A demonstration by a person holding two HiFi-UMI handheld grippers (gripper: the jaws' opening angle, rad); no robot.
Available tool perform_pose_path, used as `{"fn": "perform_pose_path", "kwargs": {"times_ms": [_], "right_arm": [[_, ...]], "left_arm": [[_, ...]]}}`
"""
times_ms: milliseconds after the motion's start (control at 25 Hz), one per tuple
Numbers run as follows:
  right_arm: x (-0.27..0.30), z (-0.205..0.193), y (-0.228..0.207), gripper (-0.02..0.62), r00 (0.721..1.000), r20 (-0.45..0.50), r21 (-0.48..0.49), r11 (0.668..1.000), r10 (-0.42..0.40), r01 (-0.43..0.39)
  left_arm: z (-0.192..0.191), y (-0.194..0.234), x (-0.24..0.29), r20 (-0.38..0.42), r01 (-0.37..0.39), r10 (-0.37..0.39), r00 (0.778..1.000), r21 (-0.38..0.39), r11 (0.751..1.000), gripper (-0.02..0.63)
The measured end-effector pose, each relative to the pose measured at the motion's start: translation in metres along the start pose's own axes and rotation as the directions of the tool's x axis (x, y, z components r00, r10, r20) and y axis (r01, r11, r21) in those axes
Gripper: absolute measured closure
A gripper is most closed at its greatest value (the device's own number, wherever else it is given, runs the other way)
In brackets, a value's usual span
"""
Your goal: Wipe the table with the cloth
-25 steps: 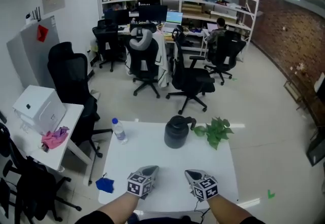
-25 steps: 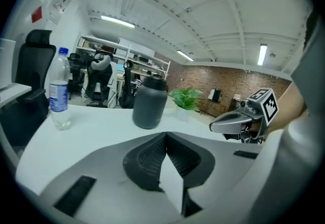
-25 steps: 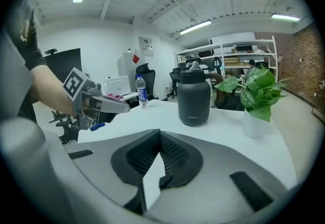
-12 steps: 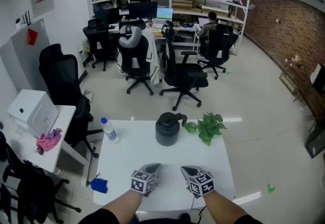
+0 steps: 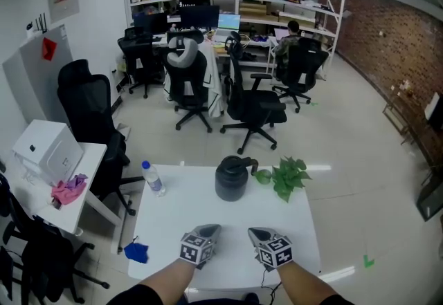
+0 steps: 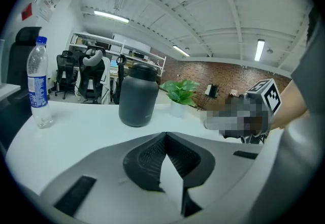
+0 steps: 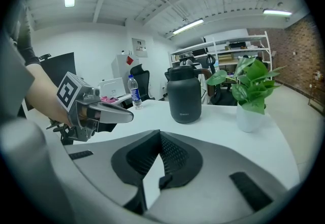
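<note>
A small blue cloth lies crumpled at the left edge of the white table, to the left of both grippers. My left gripper and right gripper hover side by side over the table's near edge and point away from me. In the left gripper view the left gripper has its jaws together with nothing between them. The right gripper view shows the right gripper likewise shut and empty, with the left gripper beside it.
A black jug stands at the table's far middle, a potted plant to its right, a water bottle at the far left. A side desk holds a pink cloth and a white box. Office chairs stand beyond.
The head view has shifted slightly. Both grippers stay side by side at the near edge, still shut. The blue cloth has not moved.
</note>
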State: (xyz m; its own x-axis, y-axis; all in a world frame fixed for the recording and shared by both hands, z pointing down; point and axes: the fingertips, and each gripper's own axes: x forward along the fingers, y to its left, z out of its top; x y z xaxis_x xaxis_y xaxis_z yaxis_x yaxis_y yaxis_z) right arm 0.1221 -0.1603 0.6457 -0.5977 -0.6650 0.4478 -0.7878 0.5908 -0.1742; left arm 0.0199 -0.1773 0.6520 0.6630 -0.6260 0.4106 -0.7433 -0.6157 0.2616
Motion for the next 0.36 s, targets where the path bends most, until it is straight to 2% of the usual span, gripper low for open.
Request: {"fn": "perform_pose_path", "kwargs": {"times_ms": [360], "right_arm": [[0.0025,-0.0001,0.0035,0.589,1.0,-0.007,-0.007,1.0,0.004,-0.004]], "left_arm": [[-0.0008,0.0005,-0.0031,-0.01,0.003,-0.003,1.0,0.005,1.0,0.607]]}}
